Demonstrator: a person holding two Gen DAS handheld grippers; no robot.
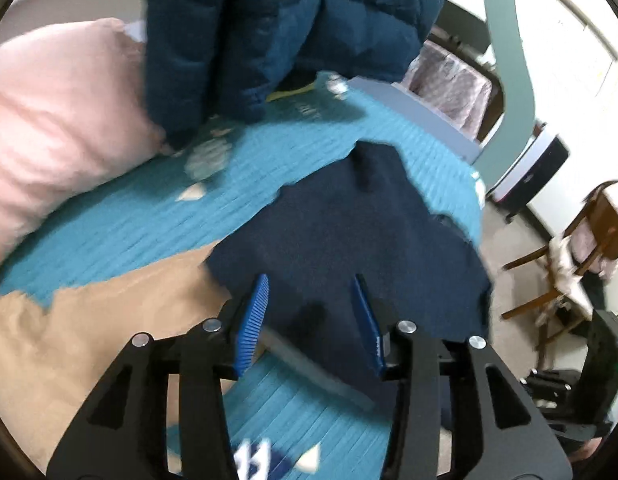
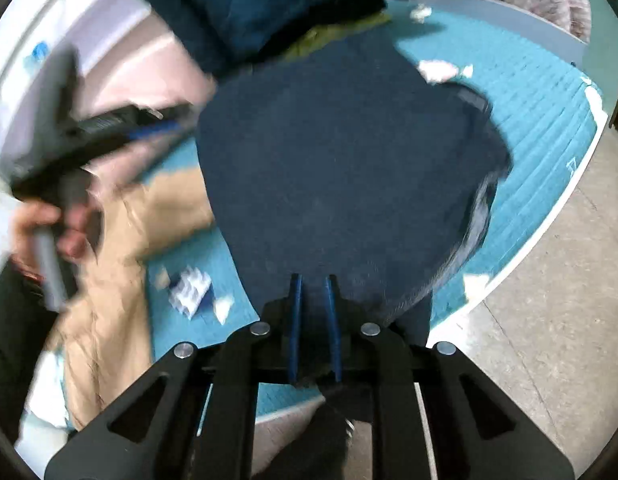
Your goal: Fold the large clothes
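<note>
While the navy garment (image 2: 349,152) lies spread on the teal bedspread (image 1: 141,220), the right claw (image 2: 314,284) is clenched on its near edge; the left claw (image 1: 311,292) hangs released above it, beside a tan garment (image 1: 109,320).

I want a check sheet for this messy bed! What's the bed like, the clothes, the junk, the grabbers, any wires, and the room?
Surface: bed with ribbed teal cover.
Job's things: dark navy knit garment lying spread on the cover; tan fabric garment beside it; teal quilted puffer jacket heaped at the far end.
Clutter: pink pillow; small white scraps on the cover.
Grippers: left gripper open above the navy garment; right gripper nearly closed on that garment's near edge.
Cables: nothing seen.
Surroundings: wooden chair on the floor beside the bed.
</note>
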